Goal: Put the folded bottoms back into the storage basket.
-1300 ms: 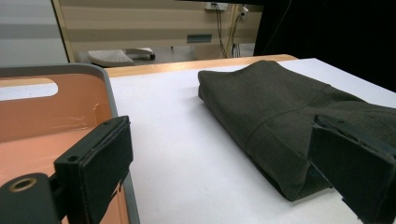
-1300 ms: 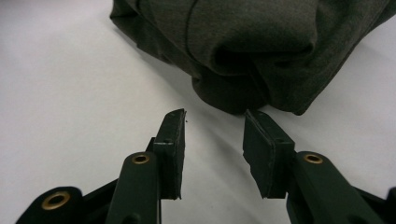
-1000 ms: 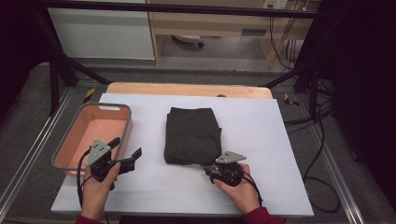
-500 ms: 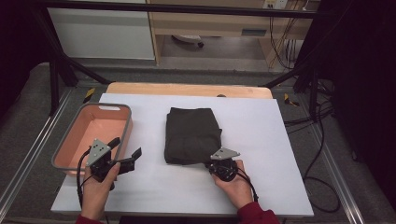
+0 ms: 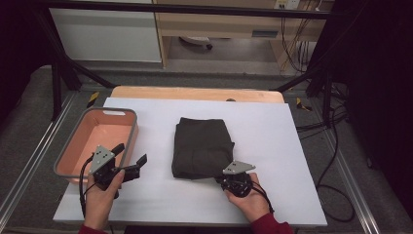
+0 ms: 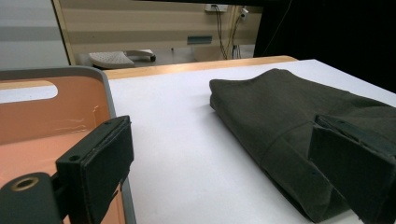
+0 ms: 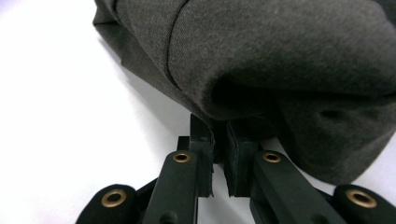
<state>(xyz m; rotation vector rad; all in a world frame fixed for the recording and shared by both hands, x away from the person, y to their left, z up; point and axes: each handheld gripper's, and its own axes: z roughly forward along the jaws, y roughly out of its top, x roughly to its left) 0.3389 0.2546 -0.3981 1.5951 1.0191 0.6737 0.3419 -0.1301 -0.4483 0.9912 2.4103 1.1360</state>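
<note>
Folded dark garment [image 5: 202,148] lies mid-table on the white table cover [image 5: 272,126], right of the pink bin [image 5: 92,141]. Right gripper [image 5: 225,176] has just clamped down, its 2 jaws pinching the garment's near right corner. Left gripper [image 5: 130,161] hangs beside the bin, jaws spread, nothing between them.

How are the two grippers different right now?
The left gripper has its jaws wide apart with nothing between them; the right gripper has its jaws shut on the near corner of the folded dark cloth. The left gripper sits beside the pink bin, off the cloth; the right gripper touches the cloth. Both are black, each is held in one hand, and each carries a grey plate on top.
</note>
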